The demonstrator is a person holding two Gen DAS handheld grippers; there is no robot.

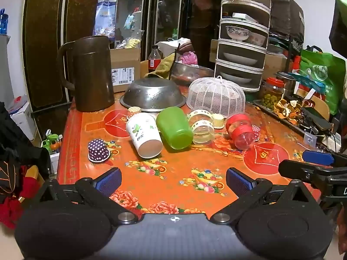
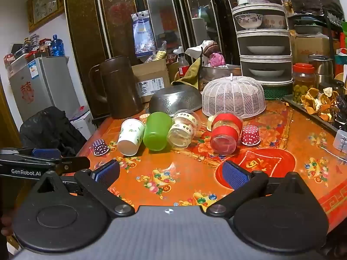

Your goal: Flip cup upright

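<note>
Several cups lie on their sides in a row on the orange patterned table (image 1: 173, 173): a white paper cup (image 1: 144, 137) (image 2: 130, 137), a green plastic cup (image 1: 174, 127) (image 2: 156, 131), a clear cup with white bands (image 1: 201, 127) (image 2: 183, 131) and a clear cup with red bands (image 1: 239, 131) (image 2: 225, 133). My left gripper (image 1: 173, 182) is open and empty, well short of the cups. My right gripper (image 2: 171, 173) is open and empty too, short of the row. The right gripper also shows at the right edge of the left wrist view (image 1: 312, 164).
Small dotted cupcake liners, purple (image 1: 98, 150) and red (image 2: 250, 134), stand upside down near the row. Behind it are an upturned steel colander (image 1: 153, 96), a white mesh food cover (image 1: 216, 96), a brown jug (image 1: 91, 73) and a stacked dish rack (image 1: 243, 43).
</note>
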